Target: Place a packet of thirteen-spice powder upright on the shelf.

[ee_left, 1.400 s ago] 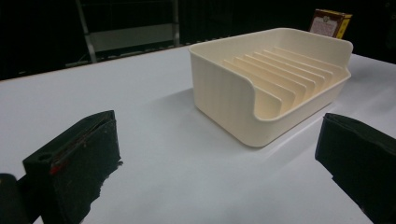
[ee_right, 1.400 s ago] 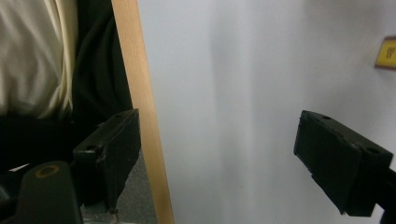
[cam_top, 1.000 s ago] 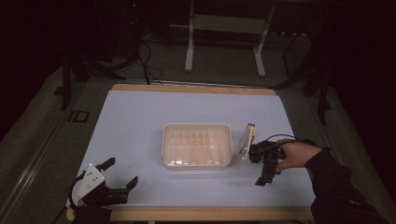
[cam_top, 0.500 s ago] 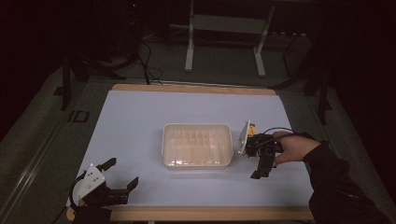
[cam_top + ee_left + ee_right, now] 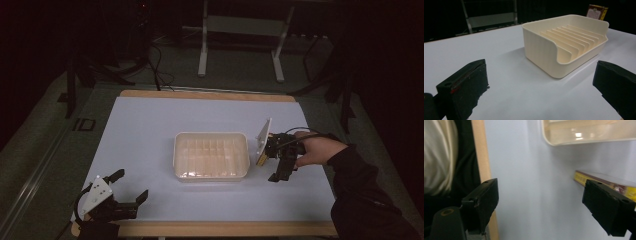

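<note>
Just beside right gripper (image 5: 278, 165): yellow box (image 5: 262, 159), unheld.

Your table (image 5: 150, 130) sits lit in an otherwise dark room; its pale blue-white top is edged with a light wooden rim (image 5: 205, 93) along the far and near sides; beyond the far edge you see a grey floor (image 5: 235, 75), a pale metal stand (image 5: 240, 25) on two upright legs with flat feet, and dark cables (image 5: 157, 60) looping across the floor at the left; a rail or track (image 5: 35, 175) runs along the floor to your left; the far background and both upper corners fall into black.
</note>
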{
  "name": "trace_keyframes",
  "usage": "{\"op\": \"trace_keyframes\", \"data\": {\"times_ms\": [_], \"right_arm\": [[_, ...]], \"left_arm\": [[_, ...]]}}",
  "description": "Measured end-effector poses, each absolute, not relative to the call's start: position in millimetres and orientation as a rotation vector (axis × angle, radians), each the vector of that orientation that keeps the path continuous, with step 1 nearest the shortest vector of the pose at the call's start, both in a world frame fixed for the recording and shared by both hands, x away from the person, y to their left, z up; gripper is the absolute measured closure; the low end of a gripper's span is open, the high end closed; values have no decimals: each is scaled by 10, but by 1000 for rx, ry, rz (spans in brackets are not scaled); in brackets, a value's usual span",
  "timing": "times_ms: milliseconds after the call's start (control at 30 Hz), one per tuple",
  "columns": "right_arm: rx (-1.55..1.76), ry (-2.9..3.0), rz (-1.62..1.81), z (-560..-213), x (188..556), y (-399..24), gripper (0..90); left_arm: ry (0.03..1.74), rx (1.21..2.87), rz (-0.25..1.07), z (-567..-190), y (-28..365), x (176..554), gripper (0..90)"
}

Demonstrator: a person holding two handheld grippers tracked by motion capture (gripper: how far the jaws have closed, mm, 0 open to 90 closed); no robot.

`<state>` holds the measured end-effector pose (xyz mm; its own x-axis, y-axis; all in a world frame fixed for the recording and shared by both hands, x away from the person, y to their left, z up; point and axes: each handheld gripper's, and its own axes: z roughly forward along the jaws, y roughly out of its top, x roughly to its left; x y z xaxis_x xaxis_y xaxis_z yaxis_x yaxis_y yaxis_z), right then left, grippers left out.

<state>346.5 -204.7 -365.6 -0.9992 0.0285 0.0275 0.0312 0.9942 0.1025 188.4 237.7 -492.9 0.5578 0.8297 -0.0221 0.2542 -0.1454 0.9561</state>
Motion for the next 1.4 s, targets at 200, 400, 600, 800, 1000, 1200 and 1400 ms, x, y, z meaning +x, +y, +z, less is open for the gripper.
{"op": "trace_keyframes", "data": {"times_ms": [200,400,600,800,1000,1200,1400], "right_arm": [[-90,-3155,-219,-3568,3554,-2100,139],[-106,-3198,-265,-3493,3649,-2136,146],[-113,-3225,-276,-3461,3745,-2163,145],[-150,-3241,-270,-3469,3845,-2189,144],[-139,-3270,-244,-3508,3935,-2200,145],[-170,-3264,-243,-3560,4035,-2207,139],[-207,-3257,-251,-3631,4125,-2203,139]], "left_arm": [[917,1686,649,-4929,2376,1886,0],[916,1687,648,-4929,2377,1886,0],[917,1687,645,-4928,2378,1884,0],[918,1686,645,-4928,2378,1882,0],[920,1688,648,-4930,2379,1884,0],[924,1687,652,-4930,2385,1871,0],[931,1683,661,-4934,2402,1851,0]]}}
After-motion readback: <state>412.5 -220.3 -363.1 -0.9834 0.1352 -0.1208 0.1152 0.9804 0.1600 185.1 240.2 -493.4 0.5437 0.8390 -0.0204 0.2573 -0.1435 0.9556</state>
